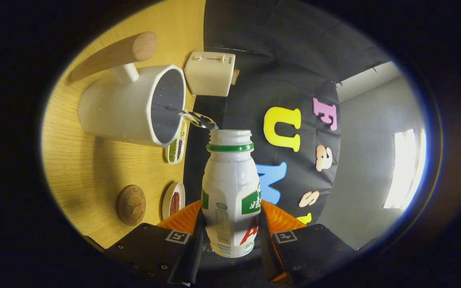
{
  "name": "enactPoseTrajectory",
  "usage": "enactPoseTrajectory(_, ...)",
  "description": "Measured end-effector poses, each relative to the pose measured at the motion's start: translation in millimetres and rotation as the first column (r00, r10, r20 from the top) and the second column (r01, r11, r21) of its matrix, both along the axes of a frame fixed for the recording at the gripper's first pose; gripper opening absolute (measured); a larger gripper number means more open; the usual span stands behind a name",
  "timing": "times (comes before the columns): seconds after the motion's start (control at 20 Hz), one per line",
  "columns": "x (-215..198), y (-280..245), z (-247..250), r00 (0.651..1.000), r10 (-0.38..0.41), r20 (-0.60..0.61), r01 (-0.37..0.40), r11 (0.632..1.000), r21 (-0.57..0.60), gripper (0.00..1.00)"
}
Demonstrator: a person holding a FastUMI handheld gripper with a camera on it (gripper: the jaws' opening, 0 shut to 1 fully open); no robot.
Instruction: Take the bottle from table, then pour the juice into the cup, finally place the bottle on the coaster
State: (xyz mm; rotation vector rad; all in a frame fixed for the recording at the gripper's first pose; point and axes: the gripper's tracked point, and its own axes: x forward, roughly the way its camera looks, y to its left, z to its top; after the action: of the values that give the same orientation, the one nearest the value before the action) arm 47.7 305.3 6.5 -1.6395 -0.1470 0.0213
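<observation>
My gripper (230, 236) is shut on a small white bottle (230, 188) with a green neck ring and green label, both fingers pressing its sides. The view is rolled about a quarter turn, so the bottle is tipped over sideways. A clear stream of liquid (196, 118) runs from the bottle's open mouth into the white cup (130, 106), which stands on the wooden table (78, 160) just beyond the bottle's mouth. The cup has a wooden handle (114, 54). A round cork coaster (131, 205) lies on the table beside my fingers, nearer than the cup.
A cream toaster (210, 74) stands past the cup near the table's back edge. A long dish of green and dark beans (176, 148) and a small plate with red pieces (173, 201) lie along that edge, against the black cloth wall.
</observation>
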Motion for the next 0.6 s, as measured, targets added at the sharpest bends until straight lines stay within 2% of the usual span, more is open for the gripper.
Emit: enactPoseTrajectory(0.6, -1.0, 2.3, 2.2, 1.0, 0.013, 0.022, -0.012, 0.999, -0.036, 0.61)
